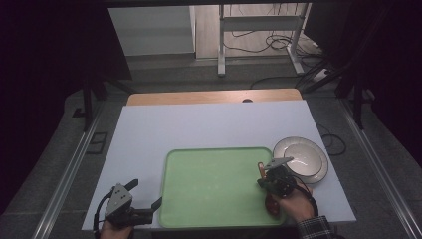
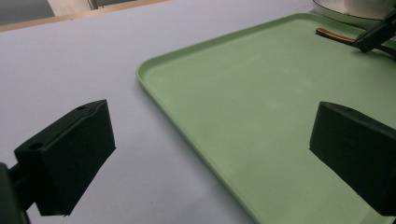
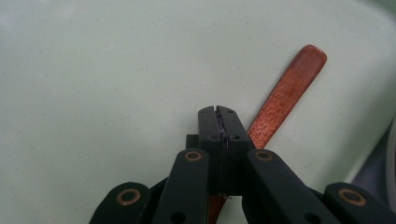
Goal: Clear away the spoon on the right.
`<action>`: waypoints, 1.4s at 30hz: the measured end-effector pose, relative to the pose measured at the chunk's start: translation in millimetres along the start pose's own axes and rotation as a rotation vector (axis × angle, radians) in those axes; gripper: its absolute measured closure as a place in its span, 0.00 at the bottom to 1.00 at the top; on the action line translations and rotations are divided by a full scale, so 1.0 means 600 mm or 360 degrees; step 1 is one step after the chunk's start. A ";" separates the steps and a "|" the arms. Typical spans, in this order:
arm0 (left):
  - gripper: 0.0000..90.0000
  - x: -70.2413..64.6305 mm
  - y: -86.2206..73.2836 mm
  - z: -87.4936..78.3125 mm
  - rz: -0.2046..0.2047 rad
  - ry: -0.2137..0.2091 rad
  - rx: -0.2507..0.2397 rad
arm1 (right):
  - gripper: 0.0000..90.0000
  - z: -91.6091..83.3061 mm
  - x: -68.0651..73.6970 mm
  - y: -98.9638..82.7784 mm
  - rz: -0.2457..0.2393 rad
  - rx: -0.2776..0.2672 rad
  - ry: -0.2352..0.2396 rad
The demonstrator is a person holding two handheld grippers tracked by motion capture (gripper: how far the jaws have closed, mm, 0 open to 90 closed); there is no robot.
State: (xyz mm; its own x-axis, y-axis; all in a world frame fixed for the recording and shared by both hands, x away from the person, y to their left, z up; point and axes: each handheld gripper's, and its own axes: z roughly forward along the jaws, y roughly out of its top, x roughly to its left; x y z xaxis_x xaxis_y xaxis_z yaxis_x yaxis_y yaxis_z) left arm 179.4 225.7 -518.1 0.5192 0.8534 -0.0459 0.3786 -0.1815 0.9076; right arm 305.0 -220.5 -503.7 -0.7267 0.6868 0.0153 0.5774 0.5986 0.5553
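A brown wooden spoon (image 1: 261,167) lies on the right side of a green tray (image 1: 214,184). Its handle (image 3: 287,91) runs out from under my right gripper (image 3: 218,112). That gripper (image 1: 263,180) is shut, its jaws pressed together just over the spoon, with nothing visible between them. My left gripper (image 1: 147,192) is open at the table's front left, beside the tray's left rim (image 2: 154,88). Nothing sits between its jaws (image 2: 205,154). In the left gripper view, the spoon (image 2: 334,35) and the right gripper (image 2: 373,35) show at the tray's far side.
A white plate with a bowl (image 1: 301,158) stands just right of the tray, its rim (image 2: 355,7) also visible in the left gripper view. The white table top (image 1: 199,124) stretches beyond the tray. A person's hands hold both grippers at the front edge.
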 end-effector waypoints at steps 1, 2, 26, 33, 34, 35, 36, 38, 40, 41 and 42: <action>0.00 0.000 0.000 0.000 -0.0002 -0.0001 -0.0001 | 1.00 0.000 -0.001 0.000 0.0006 -0.0002 -0.0002; 0.00 0.000 0.000 0.000 -0.0002 -0.0002 -0.0001 | 1.00 0.000 -0.004 -0.001 0.0016 -0.0003 -0.0005; 0.00 0.000 0.000 0.000 0.0001 -0.0010 0.0011 | 0.88 -0.007 0.000 0.001 0.0000 -0.0054 -0.0032; 0.00 -0.001 0.000 0.001 0.0005 -0.0007 0.0017 | 0.83 -0.009 0.003 0.002 -0.0010 -0.0062 -0.0036; 0.00 -0.001 0.001 0.001 0.0007 -0.0006 0.0018 | 0.83 -0.009 0.003 0.002 -0.0010 -0.0062 -0.0036; 0.00 -0.002 0.001 0.001 0.0010 -0.0005 0.0020 | 0.81 -0.009 0.003 0.003 -0.0014 -0.0066 -0.0038; 0.00 -0.002 0.001 0.001 0.0010 -0.0005 0.0020 | 0.81 -0.010 0.003 0.003 -0.0014 -0.0066 -0.0040; 0.00 -0.002 0.001 0.001 0.0011 -0.0005 0.0020 | 0.80 -0.011 0.004 0.003 -0.0012 -0.0066 -0.0042; 0.00 -0.002 0.001 0.001 0.0008 -0.0006 0.0019 | 0.77 -0.011 0.004 0.003 -0.0009 -0.0068 -0.0043; 0.00 -0.002 0.001 0.001 0.0004 -0.0006 0.0016 | 0.76 -0.011 0.005 0.003 -0.0003 -0.0068 -0.0046; 0.00 -0.002 0.001 0.001 0.0004 -0.0006 0.0016 | 0.76 -0.011 0.005 0.003 -0.0003 -0.0068 -0.0046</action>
State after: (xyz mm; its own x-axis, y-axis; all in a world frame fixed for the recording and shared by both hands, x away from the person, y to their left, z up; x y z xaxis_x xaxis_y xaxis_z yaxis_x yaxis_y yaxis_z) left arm 179.6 224.4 -518.1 0.5230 0.8511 -0.0454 0.3849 -0.1884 0.9035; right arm 301.5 -220.1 -496.9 -0.7161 0.6979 -0.0094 0.5594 0.5819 0.5903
